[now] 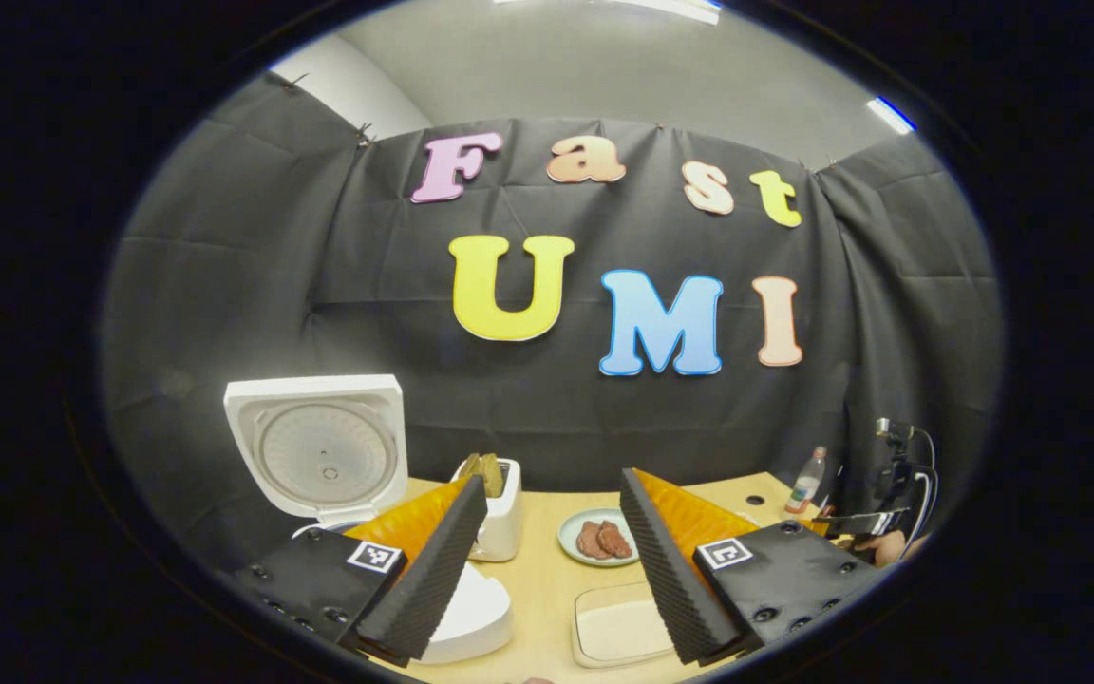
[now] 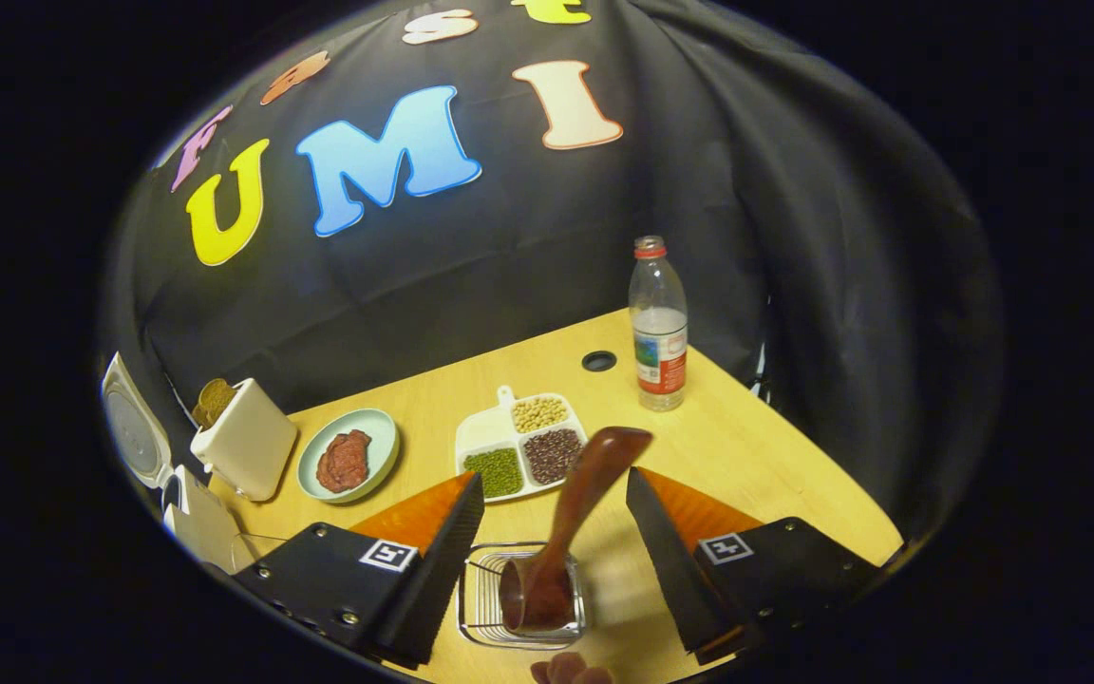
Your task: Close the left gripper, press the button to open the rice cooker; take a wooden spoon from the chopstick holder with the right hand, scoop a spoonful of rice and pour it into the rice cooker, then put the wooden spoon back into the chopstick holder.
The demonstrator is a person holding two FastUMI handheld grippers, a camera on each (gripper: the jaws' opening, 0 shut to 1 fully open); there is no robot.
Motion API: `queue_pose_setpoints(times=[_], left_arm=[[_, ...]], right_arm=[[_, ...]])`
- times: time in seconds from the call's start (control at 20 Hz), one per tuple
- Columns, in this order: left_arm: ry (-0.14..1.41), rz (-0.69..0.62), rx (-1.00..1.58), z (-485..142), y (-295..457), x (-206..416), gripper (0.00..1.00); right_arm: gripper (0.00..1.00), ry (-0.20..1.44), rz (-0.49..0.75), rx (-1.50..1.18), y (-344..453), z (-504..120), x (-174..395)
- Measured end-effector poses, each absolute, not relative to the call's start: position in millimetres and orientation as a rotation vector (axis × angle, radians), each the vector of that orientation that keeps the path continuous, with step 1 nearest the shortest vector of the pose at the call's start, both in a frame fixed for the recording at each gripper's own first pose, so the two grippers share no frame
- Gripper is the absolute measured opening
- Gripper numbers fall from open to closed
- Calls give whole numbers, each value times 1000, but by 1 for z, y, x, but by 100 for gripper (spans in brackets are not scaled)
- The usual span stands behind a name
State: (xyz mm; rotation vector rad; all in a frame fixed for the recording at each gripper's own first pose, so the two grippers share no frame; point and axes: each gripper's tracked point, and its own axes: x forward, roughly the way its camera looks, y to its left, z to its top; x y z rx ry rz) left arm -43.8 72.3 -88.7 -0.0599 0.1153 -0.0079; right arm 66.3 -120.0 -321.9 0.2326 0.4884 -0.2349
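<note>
Black gripper bodies [image 1: 784, 570], screws, square markers.

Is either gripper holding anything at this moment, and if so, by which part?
Nothing is held. The right gripper is open, its fingers either side of the brown wooden spoon standing in the wire chopstick holder. The left gripper is open too.

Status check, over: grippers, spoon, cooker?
Both grippers open, left gripper, right gripper. Wooden spoon standing in wire holder, ungripped. Rice cooker lid up. Nothing blocking.
</note>
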Motion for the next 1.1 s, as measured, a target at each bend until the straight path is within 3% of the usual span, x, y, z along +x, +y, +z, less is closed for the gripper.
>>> queue_pose_setpoints(times=[0.2,0.6,1.1], left_arm=[[89,16,-58,-76,88,-37,96],[98,174,-59,-43,178,-3,98],[60,304,-35,-6,304,72,99]], right_arm=[[92,369,-232,154,-129,-259,48],[92,209,-82,117,-83,-156,30],[92,181,-30,99,-61,-143,24]])
